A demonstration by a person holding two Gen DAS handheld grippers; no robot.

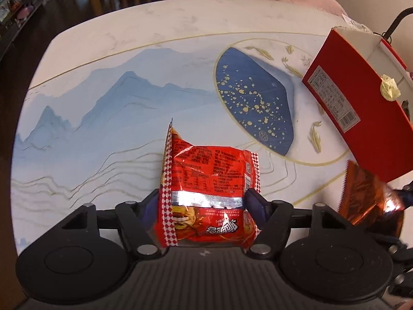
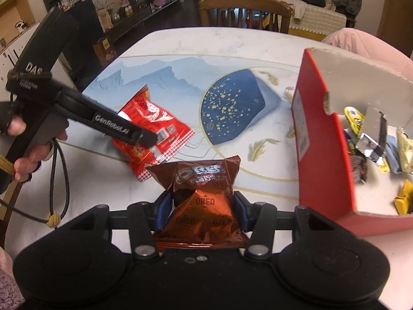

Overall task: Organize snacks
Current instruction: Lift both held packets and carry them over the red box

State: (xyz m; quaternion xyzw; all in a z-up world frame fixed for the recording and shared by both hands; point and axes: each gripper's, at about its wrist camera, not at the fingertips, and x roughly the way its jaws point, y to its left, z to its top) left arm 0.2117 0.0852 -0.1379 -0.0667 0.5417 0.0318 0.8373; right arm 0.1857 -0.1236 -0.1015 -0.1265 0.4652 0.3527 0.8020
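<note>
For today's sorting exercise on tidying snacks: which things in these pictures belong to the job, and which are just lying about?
Part of the job:
- red snack packet in the left gripper
- Oreo packet in the right gripper
- red box holding wrapped sweets

Just lying about:
- wooden chair
- pink cushion

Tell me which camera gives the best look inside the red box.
The right wrist view. It looks past the red box wall into its open top, where wrapped snacks lie on the white floor. The left wrist view shows mainly the box's red outer side with its label, and only a strip of white interior.
</note>
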